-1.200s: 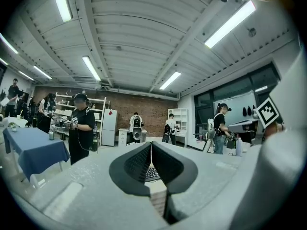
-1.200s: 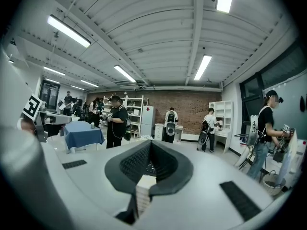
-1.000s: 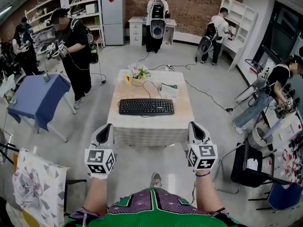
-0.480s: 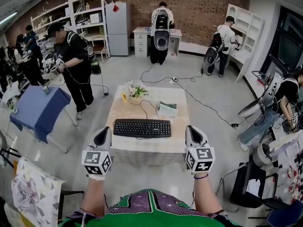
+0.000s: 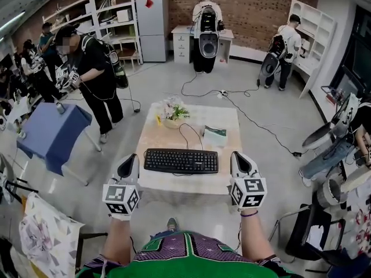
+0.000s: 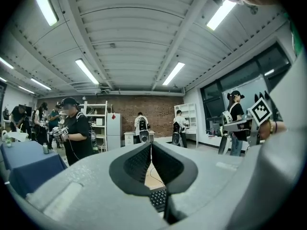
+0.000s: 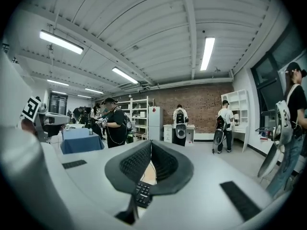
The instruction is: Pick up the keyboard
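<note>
The pale worktop (image 5: 159,141) fills the middle of the head view. The black keyboard (image 5: 181,161) lies flat across its near half, centre frame, with its cable (image 5: 186,133) trailing toward the far side. My left gripper (image 5: 128,160) hangs at the keyboard's lower left and my right gripper (image 5: 240,158) at its lower right, both apart from it. My left fingers (image 6: 138,164) are pressed together on nothing. My right fingers (image 7: 135,163) are likewise closed and empty.
</note>
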Demonstrator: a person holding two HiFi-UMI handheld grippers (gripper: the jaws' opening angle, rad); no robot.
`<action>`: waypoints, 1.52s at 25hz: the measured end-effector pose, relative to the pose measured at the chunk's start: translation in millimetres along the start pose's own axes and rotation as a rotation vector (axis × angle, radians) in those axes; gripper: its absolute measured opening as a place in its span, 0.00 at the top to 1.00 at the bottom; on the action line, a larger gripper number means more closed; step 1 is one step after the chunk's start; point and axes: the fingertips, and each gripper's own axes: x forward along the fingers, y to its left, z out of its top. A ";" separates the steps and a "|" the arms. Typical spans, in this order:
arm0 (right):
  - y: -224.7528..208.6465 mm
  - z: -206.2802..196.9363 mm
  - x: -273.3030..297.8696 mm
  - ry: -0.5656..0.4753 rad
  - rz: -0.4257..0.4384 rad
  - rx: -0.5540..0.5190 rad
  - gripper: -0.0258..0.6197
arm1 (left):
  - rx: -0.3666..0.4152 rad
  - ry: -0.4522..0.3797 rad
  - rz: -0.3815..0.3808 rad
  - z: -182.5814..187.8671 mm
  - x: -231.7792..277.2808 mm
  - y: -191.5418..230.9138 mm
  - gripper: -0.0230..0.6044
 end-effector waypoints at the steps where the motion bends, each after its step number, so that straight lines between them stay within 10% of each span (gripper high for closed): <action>1: 2.0 2.2 9.1 0.002 0.000 -0.005 0.96 | 0.000 0.000 0.005 -0.5 6.8 7.3 0.93; 29: 22.5 30.6 141.5 0.001 -0.028 -0.025 0.90 | -0.032 -0.006 -0.095 -8.6 139.3 94.1 0.92; 38: 14.3 33.1 155.3 -0.013 0.030 -0.014 0.75 | -0.013 -0.016 -0.123 2.3 151.5 81.5 0.72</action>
